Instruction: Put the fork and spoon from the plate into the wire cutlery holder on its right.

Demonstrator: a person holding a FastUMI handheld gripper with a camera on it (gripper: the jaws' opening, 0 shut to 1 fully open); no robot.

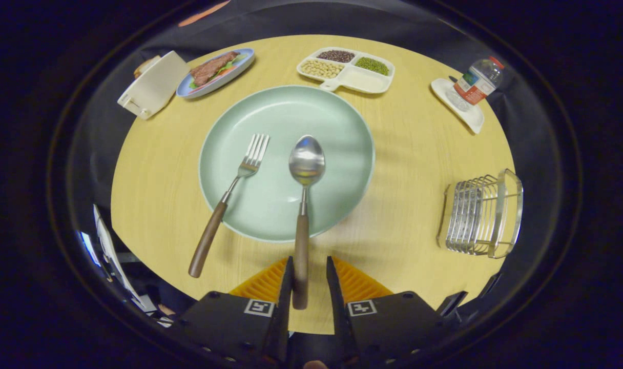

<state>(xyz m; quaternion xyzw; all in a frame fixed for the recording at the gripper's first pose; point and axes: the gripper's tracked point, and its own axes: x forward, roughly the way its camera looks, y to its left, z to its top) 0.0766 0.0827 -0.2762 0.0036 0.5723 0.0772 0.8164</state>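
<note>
- Gripper (309, 271) open around spoon (306, 179) handle, left finger maybe touching, not clamped yet.
- Stiff, light, slick metal; better grabbing the wooden handle.

Black gripper (309, 266) body with square fiducial markers, screws, ribbed jaws.

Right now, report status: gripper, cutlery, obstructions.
Gripper open, fingers straddling the wooden-handled steel spoon, not pressing. Wooden-handled fork on pale green plate. Wire cutlery holder right, path unobstructed.
</note>
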